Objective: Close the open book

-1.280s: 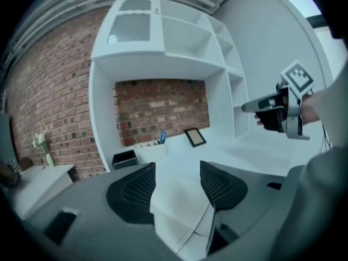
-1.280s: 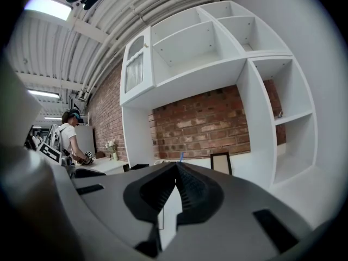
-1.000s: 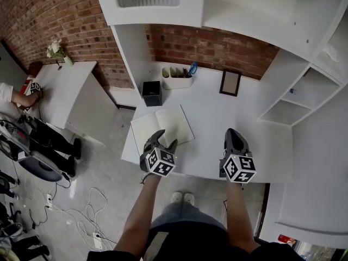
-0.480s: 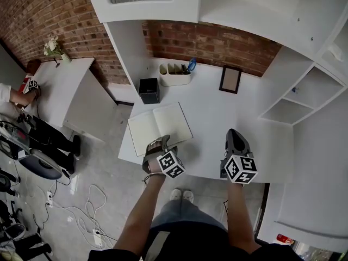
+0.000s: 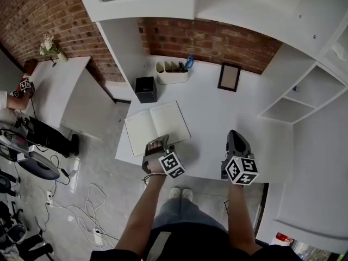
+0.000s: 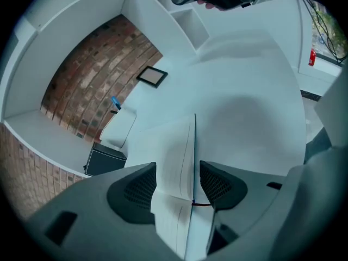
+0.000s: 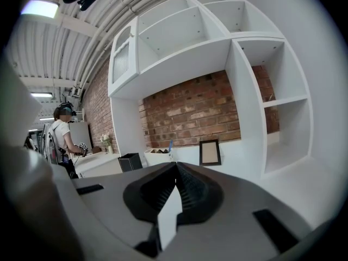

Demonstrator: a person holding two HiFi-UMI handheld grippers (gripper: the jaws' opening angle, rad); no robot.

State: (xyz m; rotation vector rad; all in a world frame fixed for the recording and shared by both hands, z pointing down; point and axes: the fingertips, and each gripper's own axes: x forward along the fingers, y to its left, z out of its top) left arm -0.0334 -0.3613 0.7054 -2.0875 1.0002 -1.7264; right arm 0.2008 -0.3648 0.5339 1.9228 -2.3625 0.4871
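Observation:
An open book [image 5: 156, 126] with blank pages lies flat on the white desk [image 5: 234, 113], left of centre. My left gripper [image 5: 157, 144] is at the book's near edge, below the right-hand page. In the left gripper view the page block and cover edge of the book [image 6: 176, 162] fill the gap between the jaws of the left gripper [image 6: 178, 184], which are drawn in on it. A thin red ribbon shows at the cover edge. My right gripper [image 5: 234, 136] hovers over the desk's near right part, shut and empty; in its own view the right gripper [image 7: 176, 170] has its pads meeting.
Behind the book stand a black box [image 5: 145, 89], a white pen tray [image 5: 173, 72] and a small picture frame [image 5: 229, 78]. Open white shelves [image 5: 293, 99] flank the desk at right. A second desk and a person's arm [image 5: 11, 99] are far left; cables [image 5: 70, 200] lie on the floor.
My left gripper has gone forward to the book's near edge and its jaws have narrowed from wide open onto the page block. The right gripper has stayed put.

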